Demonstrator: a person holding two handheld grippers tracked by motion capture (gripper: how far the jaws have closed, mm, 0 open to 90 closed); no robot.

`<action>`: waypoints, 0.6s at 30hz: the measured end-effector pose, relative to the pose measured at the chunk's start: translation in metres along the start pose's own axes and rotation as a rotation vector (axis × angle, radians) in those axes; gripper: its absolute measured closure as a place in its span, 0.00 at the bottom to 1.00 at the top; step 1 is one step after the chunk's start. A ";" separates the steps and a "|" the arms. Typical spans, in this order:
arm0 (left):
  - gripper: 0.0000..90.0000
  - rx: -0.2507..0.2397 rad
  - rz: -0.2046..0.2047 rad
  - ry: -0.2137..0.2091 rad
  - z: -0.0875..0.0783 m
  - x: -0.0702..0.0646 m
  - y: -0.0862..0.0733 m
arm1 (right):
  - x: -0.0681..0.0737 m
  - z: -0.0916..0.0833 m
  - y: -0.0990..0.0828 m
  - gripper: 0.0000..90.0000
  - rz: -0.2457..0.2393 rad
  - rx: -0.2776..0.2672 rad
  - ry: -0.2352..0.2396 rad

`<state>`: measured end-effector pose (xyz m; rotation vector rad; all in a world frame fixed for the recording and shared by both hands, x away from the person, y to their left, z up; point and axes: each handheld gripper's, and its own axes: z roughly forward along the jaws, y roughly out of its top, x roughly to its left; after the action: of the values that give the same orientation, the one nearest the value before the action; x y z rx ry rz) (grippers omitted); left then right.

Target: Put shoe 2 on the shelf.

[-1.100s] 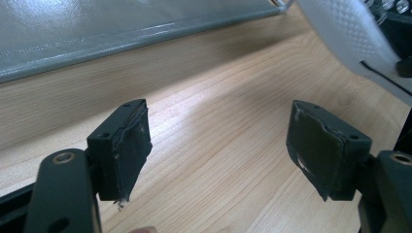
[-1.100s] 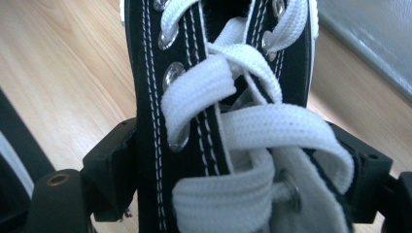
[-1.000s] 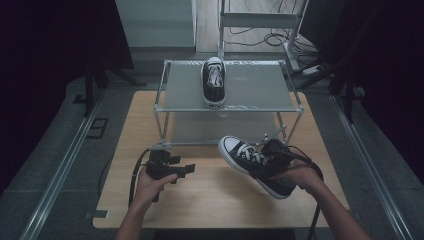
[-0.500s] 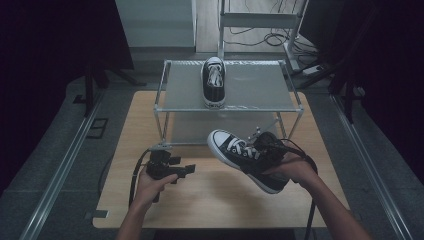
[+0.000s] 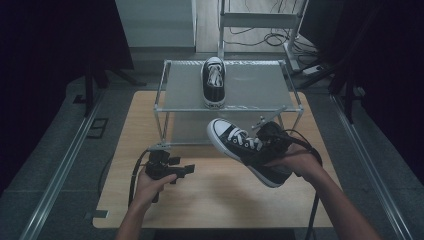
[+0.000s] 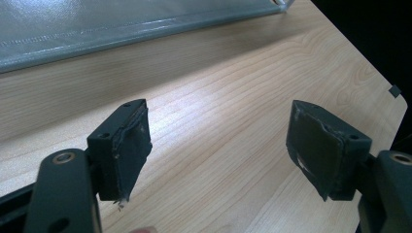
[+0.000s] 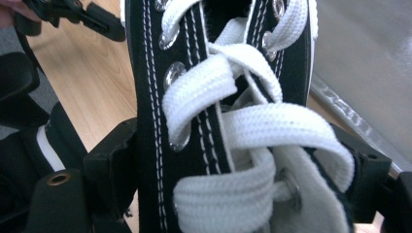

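The right gripper [image 5: 267, 142] is holding a black sneaker [image 5: 245, 150] with white laces up off the wooden table [image 5: 215, 200], in front of the low metal rack [image 5: 250, 85], its white toe cap pointing toward the rack's front left and its heel hanging back over the person's right hand [image 5: 295, 162]. In the right gripper view the jaws are standing wide, one on each side of the laced upper [image 7: 214, 116], pressing on the shoe's sides, so the shoe is being pinched across its width near the eyelets. A matching sneaker [image 5: 213, 80] is already sitting on the rack's top shelf, toe pointing away from the person and heel at the front edge, left of the shelf's middle, and there is bare shelf to its right. The left gripper [image 5: 167, 167] is resting low over the table on the person's left, well apart from both shoes; in the left gripper view its jaws are spread with nothing but wood grain between them (no part in the carrying, as far as can be seen). Judging from how things lie, the work looks about half done: one shoe is placed, the second is lifted but not yet on the shelf. What is left, most likely, is carrying it over the front rail, setting it down beside its partner and letting go.
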<state>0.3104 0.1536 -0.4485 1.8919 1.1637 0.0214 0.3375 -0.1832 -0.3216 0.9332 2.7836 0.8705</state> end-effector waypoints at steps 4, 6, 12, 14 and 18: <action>0.27 -0.001 0.002 0.000 0.000 0.001 0.000 | -0.002 -0.012 0.002 0.21 0.015 -0.017 -0.015; 0.27 0.005 -0.002 0.000 0.001 0.001 0.000 | -0.003 -0.017 0.003 0.21 0.021 -0.025 -0.030; 0.27 0.005 -0.006 -0.004 0.002 0.001 -0.001 | -0.008 -0.029 0.007 0.21 0.035 -0.036 -0.044; 0.27 0.007 -0.005 -0.003 0.002 0.002 -0.001 | -0.010 -0.034 0.008 0.21 0.040 -0.041 -0.049; 0.27 0.013 -0.006 -0.005 0.003 0.002 -0.001 | -0.016 -0.041 0.010 0.21 0.054 -0.047 -0.070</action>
<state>0.3121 0.1532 -0.4515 1.8985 1.1691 0.0064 0.3455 -0.2058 -0.2839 1.0159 2.6794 0.8884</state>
